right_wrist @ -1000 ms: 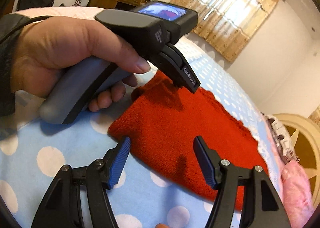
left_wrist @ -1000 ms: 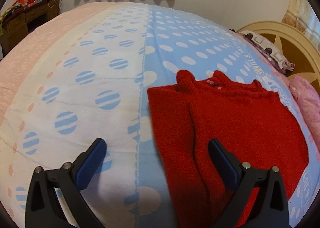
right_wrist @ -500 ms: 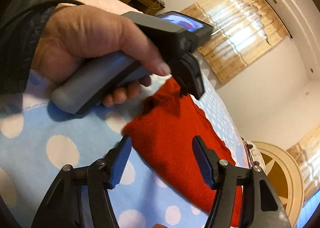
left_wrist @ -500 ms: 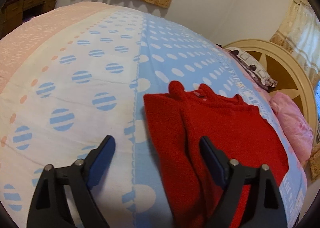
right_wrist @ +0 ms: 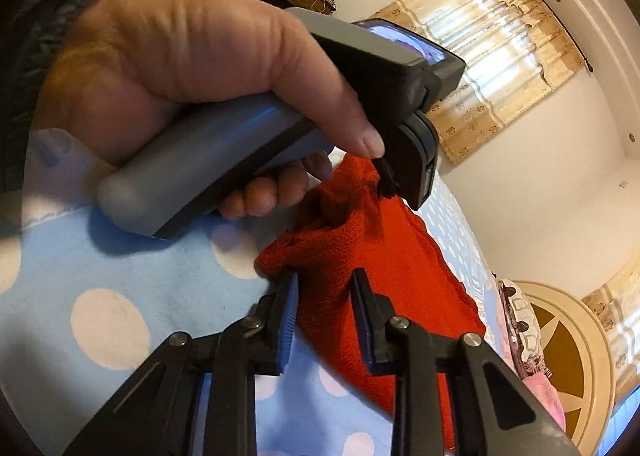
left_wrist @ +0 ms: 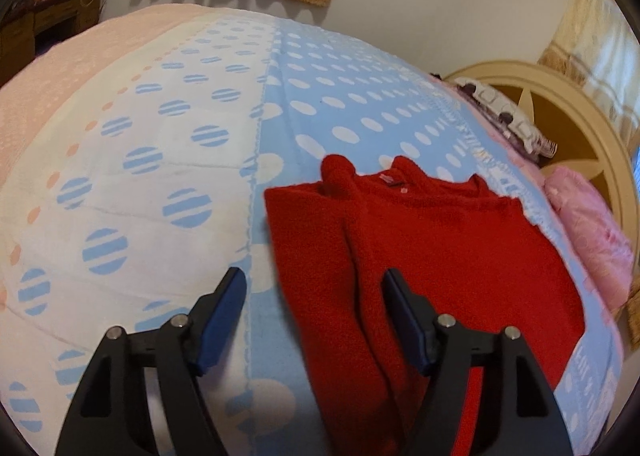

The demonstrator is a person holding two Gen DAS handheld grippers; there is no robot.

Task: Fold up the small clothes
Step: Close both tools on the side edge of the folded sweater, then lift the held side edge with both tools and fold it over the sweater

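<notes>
Two grippers work one red sweater lying on the dotted bed cover. On my left gripper the jaws are closing but not yet pressing: the sweater's folded edge sits between them, toward the 3 o'clock pad, the other pad over bare cover. On my right gripper the jaws are closing around the sweater's near corner, cloth between the pads; I cannot tell whether they pinch it yet. At 11 o'clock in the right view, the left hand holding its handle blocks much of the sweater. A pink pillow lies at 3 o'clock, against the headboard.
</notes>
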